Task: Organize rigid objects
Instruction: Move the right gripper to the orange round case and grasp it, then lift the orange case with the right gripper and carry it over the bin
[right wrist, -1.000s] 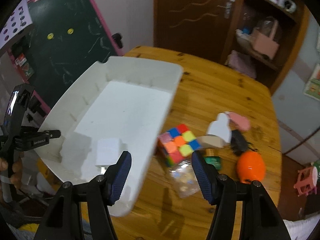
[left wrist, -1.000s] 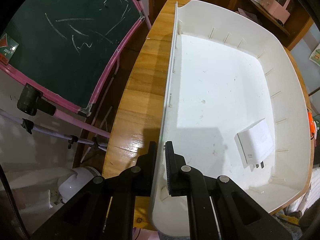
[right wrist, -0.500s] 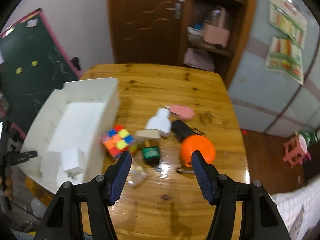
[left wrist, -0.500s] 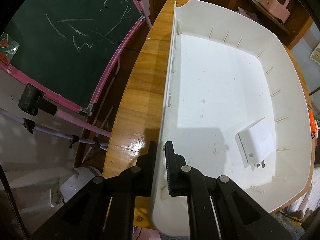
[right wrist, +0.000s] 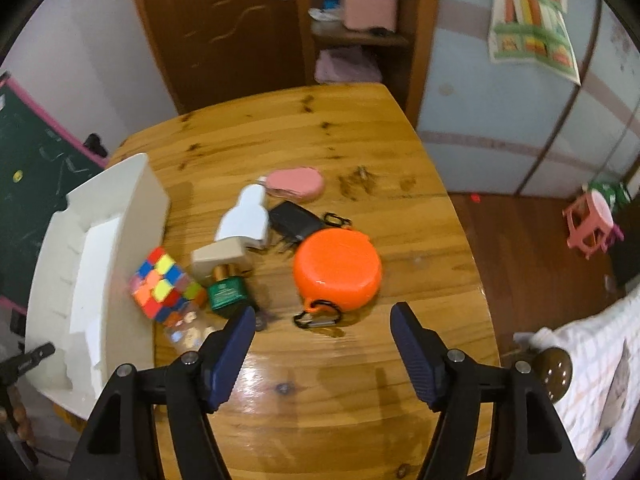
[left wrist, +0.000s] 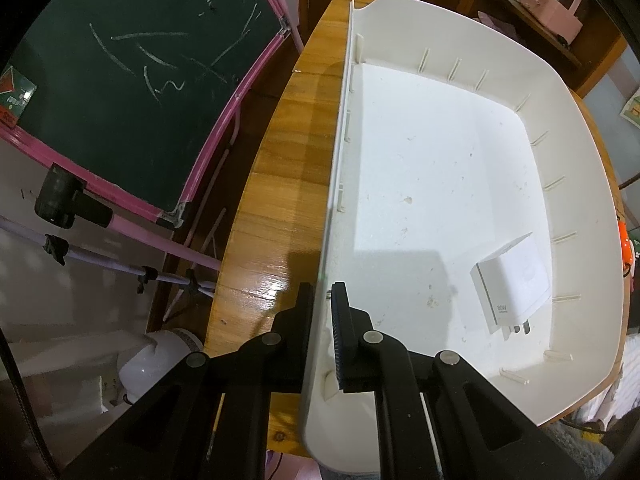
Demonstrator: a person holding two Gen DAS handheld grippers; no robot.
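Left gripper (left wrist: 322, 300): clamped on the near rim of the white bin (left wrist: 592, 184).
White charger (left wrist: 510, 284): inside bin, near right wall.
Right gripper (right wrist: 322, 322): jaws wide apart, above wooden table (right wrist: 360, 152).
Orange round case (right wrist: 337, 270): just ahead, between fingers.
Rubik's cube (right wrist: 162, 288): left, beside bin.

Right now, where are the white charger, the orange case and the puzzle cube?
white charger (left wrist: 514, 280), left wrist view, its top face.
orange case (right wrist: 337, 268), right wrist view, lid centre.
puzzle cube (right wrist: 157, 282), right wrist view, top face.
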